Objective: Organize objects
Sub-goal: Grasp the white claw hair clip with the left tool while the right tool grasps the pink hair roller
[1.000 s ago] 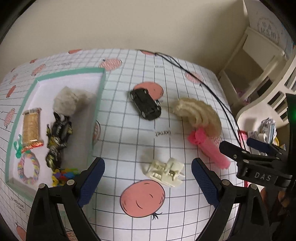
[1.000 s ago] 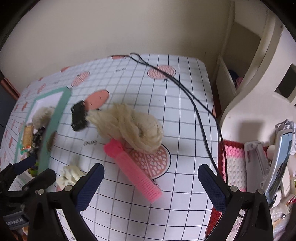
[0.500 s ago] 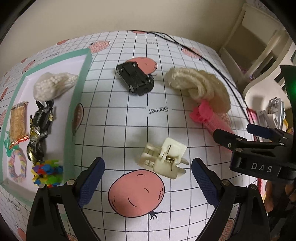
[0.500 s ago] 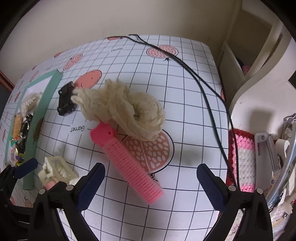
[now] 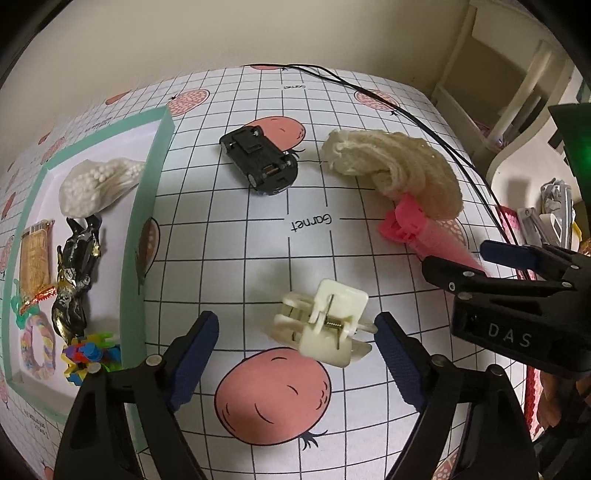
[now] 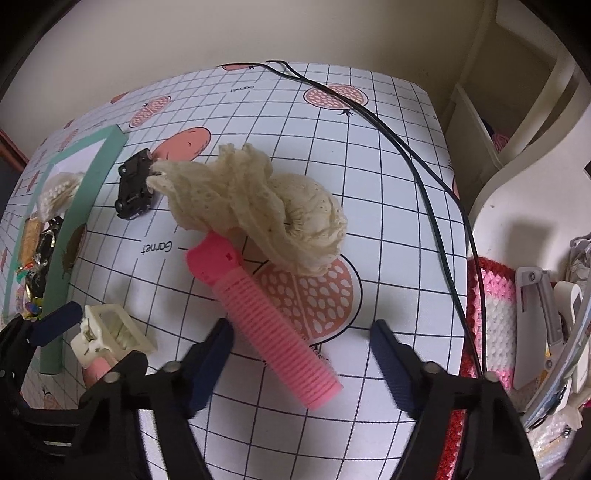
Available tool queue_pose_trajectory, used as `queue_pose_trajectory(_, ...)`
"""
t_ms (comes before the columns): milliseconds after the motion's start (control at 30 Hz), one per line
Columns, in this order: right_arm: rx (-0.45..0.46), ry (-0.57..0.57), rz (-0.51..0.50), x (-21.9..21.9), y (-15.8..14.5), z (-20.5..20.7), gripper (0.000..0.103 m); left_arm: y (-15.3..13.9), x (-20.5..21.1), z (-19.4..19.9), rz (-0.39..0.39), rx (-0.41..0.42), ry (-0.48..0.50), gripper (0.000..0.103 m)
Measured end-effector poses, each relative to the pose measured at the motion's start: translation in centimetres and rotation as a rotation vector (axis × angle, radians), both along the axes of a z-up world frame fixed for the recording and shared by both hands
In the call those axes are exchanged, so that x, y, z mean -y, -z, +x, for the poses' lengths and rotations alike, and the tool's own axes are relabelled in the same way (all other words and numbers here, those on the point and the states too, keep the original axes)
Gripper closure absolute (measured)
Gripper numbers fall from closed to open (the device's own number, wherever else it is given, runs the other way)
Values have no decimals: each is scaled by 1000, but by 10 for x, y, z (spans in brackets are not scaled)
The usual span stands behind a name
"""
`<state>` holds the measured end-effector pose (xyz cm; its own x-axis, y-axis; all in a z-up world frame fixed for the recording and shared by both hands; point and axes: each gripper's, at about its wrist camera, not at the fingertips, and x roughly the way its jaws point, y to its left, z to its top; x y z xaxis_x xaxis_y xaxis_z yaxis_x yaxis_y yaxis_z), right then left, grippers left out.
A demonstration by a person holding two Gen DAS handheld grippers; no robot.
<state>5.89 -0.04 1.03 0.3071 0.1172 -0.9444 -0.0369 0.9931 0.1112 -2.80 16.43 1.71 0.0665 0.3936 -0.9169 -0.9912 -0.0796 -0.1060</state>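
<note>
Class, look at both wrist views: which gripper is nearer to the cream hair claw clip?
Left. The left gripper is open right at the cream hair claw clip, fingers either side. The right gripper, also open, sits off beside it, over the pink hair roller.

"Garnet" on the tablecloth (image 5: 258,236); "DAS" on the right gripper (image 5: 476,263).

A home, likely a bedroom or play corner. The surface (image 6: 388,155) wears a gridded cloth printed with pink fruit, pushed against a plain cream wall (image 5: 221,33). At the upper right stands white, curved-edged shelving (image 6: 517,122). At the right edge lie a red-and-pink crocheted mat (image 6: 491,295) and household clutter.
</note>
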Motion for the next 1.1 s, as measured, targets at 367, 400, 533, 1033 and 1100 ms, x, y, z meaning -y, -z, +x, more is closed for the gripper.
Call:
queue_pose_trajectory(367,0,-5,46,-2,-1,-1,56,-1,-1,2,1,16,26,38)
queue_pose_trajectory(400,1,0,56,-1,-2,-1,57,-1,-2,2,0,19,27,40)
queue_pose_trajectory(533,3,-6,68,-6,-3,-2,63,-1,-2,2,-1,20,31,46)
queue_pose_trajectory(1033,48,-37,127,-8,-29,-15,76,-10,2,-7,13,40,-2,46)
queue_pose_trajectory(1100,58,-45,134,-9,-31,-10,76,-12,2,-10,18,46,-11,46)
